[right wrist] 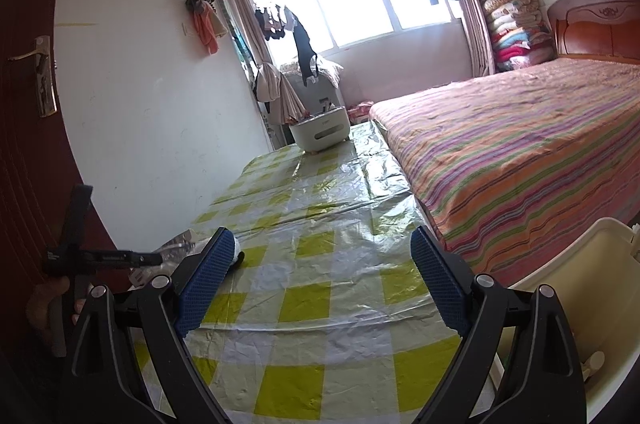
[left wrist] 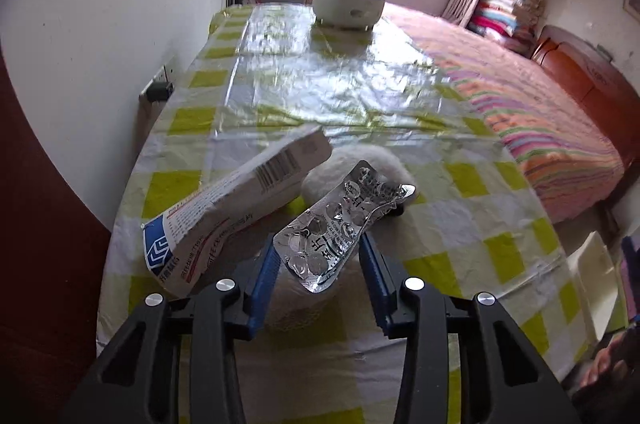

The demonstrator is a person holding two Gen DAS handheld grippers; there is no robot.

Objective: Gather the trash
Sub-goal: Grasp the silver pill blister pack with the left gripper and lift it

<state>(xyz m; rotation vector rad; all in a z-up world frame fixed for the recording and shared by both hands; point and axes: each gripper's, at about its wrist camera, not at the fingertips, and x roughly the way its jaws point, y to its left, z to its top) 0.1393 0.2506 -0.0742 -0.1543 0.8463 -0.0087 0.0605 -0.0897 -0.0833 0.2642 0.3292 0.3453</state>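
Left tongs closed on trash over the checked table; right tongs gaping, empty.

The medicine box (left wrist: 236, 212), light crushable card with barcode and Chinese print, and the foil blister sheet (left wrist: 340, 228), thin and slippery, seem pinched with something white in the left gripper (left wrist: 320, 264); right gripper (right wrist: 324, 264), then bin (right wrist: 576, 304).
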